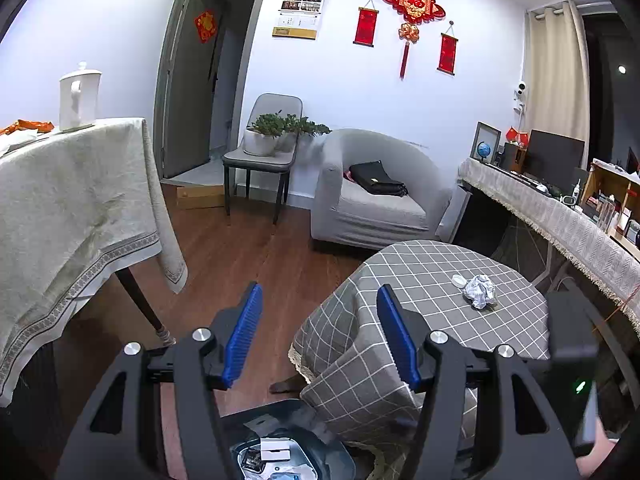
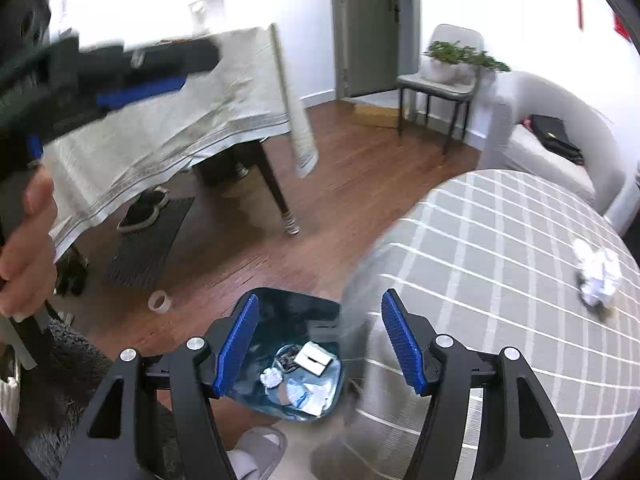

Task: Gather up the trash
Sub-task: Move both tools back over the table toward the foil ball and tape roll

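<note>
Both your grippers, left [image 1: 320,334] and right [image 2: 316,344], gape empty; the right hangs over the trash bin [image 2: 296,312], crumpled paper [image 2: 598,276] sits on the checked tablecloth [image 2: 500,240].

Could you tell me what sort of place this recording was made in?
Most likely a home living room: a grey armchair, red Chinese New Year hangings on the wall, and a cloth-covered dining table.

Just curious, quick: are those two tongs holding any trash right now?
Left tongs: open, holding nothing.
Right tongs: open, holding nothing, above the trash bin.
</note>
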### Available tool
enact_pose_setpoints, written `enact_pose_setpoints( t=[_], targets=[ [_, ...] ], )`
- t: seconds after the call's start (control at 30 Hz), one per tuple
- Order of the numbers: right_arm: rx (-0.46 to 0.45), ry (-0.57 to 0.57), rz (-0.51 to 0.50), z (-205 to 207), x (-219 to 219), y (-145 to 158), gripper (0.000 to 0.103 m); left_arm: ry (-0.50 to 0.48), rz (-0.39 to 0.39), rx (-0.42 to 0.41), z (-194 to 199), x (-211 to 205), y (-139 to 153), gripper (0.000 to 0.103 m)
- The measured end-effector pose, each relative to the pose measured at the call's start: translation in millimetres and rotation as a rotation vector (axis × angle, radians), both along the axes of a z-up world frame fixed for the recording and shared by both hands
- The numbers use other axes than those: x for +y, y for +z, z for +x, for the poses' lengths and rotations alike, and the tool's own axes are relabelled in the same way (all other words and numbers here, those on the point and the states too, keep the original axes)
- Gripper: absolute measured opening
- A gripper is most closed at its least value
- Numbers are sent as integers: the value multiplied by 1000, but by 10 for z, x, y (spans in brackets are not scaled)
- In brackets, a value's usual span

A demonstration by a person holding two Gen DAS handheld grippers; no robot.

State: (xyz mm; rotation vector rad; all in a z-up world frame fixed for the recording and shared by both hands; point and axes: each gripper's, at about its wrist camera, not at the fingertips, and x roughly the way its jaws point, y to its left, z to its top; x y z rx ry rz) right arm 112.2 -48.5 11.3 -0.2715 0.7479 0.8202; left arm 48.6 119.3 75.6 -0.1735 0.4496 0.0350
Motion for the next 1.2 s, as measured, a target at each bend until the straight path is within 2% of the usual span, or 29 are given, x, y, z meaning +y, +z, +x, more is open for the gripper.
enact_pose_setpoints(
  t=[0.17, 0.37, 0.43, 0.5, 0.57, 0.77, 0.83, 0.9, 1.1, 1.2],
  targets=[
    [-23, -70, 24, 100, -352, 72, 66, -22, 13, 3, 73, -162, -17, 68],
    [-31, -160, 55, 185, -763, -7, 67, -53, 4, 22, 282, -384, -56, 71],
    [2, -212, 47, 271, -931, -73, 67, -73, 1, 20, 355, -473, -47, 73],
    [-2, -230, 62, 304, -1092, -61, 67, -90, 17, 18, 411, -584, -49, 75],
    [-3, -269, 35, 351, -1229, -73, 67, -113, 48, 29, 483, -720, -90, 76],
    [-10, -364, 108, 558, -1781, -19, 68, -159, 99, 70, 653, -1053, -193, 82],
    [23, -412, 125, 687, -1974, -62, 68, -174, 112, 79, 714, -1159, -225, 82],
    [24, -424, 155, 779, -2118, -49, 68, -191, 120, 87, 810, -1296, -273, 83],
    [40, -429, 150, 1007, -2279, -96, 68, -226, 148, 125, 1106, -1664, -431, 83],
    [51, -424, 149, 1039, -2307, -127, 68, -241, 130, 136, 1246, -1794, -506, 83]
  ],
)
